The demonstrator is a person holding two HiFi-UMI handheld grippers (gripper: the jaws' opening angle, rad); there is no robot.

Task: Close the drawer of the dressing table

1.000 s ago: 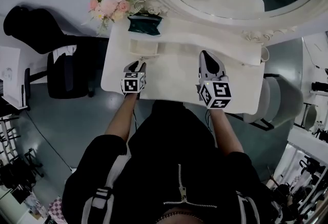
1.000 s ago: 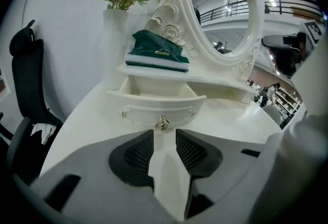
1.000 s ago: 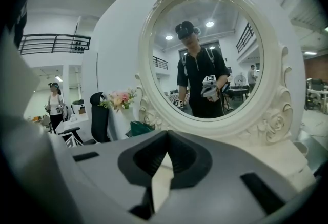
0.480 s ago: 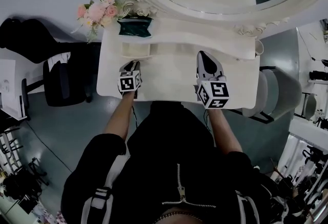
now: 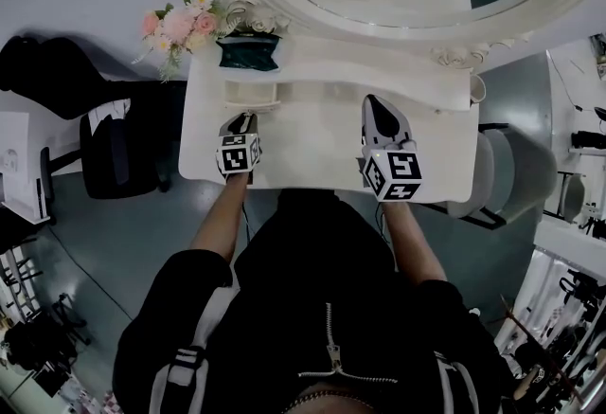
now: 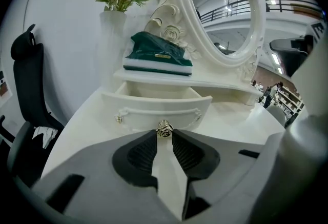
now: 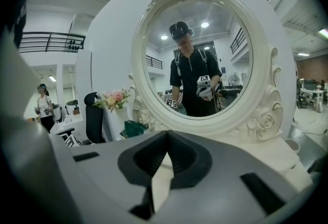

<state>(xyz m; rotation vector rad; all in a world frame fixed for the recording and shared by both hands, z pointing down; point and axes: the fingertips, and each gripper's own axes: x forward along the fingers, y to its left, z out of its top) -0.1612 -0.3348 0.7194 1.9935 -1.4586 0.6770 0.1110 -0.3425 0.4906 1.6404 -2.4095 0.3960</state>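
Note:
A small white drawer stands pulled out at the left back of the dressing table. It has a gold rose-shaped knob on its front. My left gripper points at that front, and its jaws are closing with the knob between their tips. From the head view the left gripper sits just before the drawer. My right gripper hovers over the middle of the tabletop, shut and empty, facing the oval mirror.
A green packet lies on the shelf above the drawer, beside a vase of flowers. The mirror frame rises at the back. A black chair stands left of the table and a grey chair right.
The head view shifted a little, so the table sits slightly higher and further left. Both grippers keep their places over the table, the left one at the drawer front.

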